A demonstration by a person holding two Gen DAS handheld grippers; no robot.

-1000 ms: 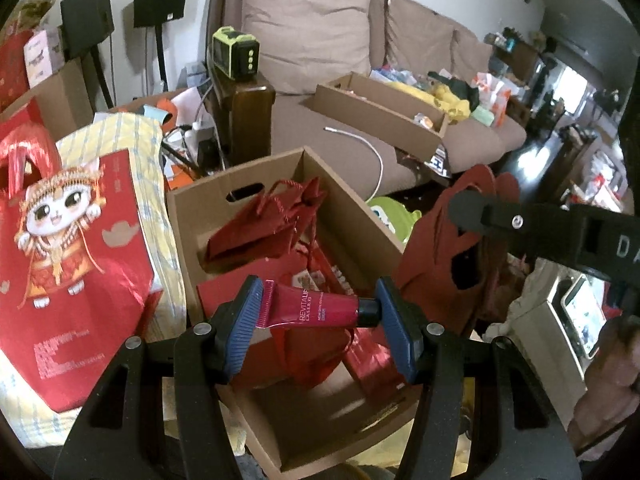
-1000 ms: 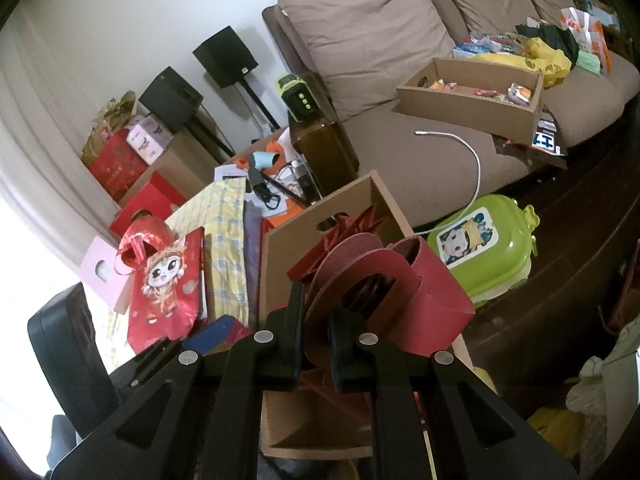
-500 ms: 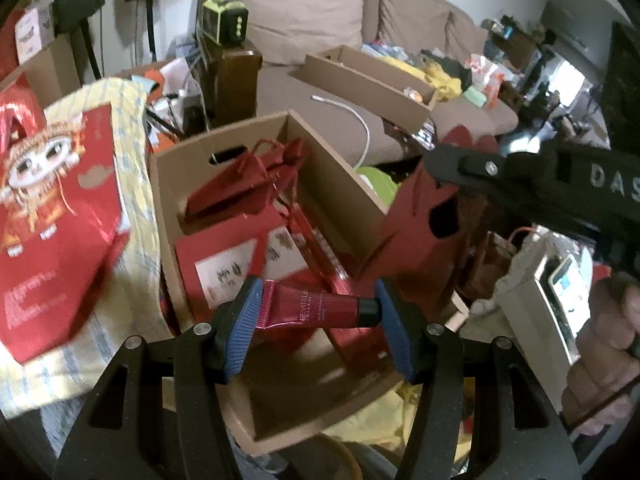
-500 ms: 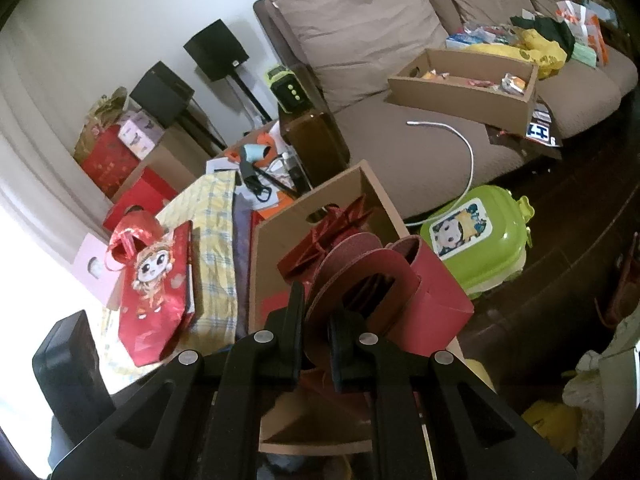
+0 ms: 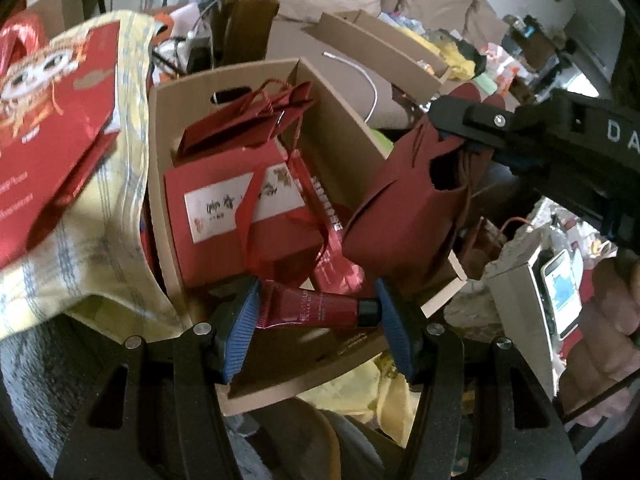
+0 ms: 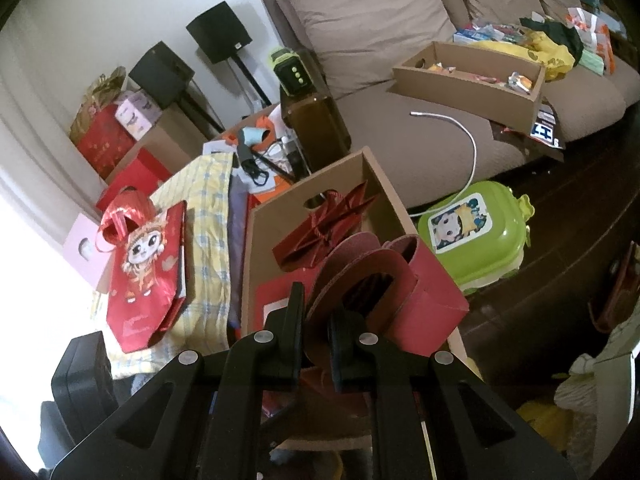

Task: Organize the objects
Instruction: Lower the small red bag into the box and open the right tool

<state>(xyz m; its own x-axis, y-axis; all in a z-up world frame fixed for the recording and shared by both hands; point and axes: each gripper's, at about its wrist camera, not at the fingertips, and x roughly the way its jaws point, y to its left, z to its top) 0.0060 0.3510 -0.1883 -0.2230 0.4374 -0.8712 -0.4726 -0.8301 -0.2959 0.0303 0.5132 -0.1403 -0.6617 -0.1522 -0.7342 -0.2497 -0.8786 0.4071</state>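
Red cosmetic tube clamped crosswise in left claw, over cardboard box holding red gift bags, right claw pinching dark-red bag by its handle, just right of left claw.

Glossy plastic tube, matt paper bag, raw cardboard box.

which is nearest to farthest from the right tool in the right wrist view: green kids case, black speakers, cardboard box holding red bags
1. cardboard box holding red bags, just ahead of the right tool.
2. green kids case, on the floor to the right.
3. black speakers, far back by the wall, left of the sofa.
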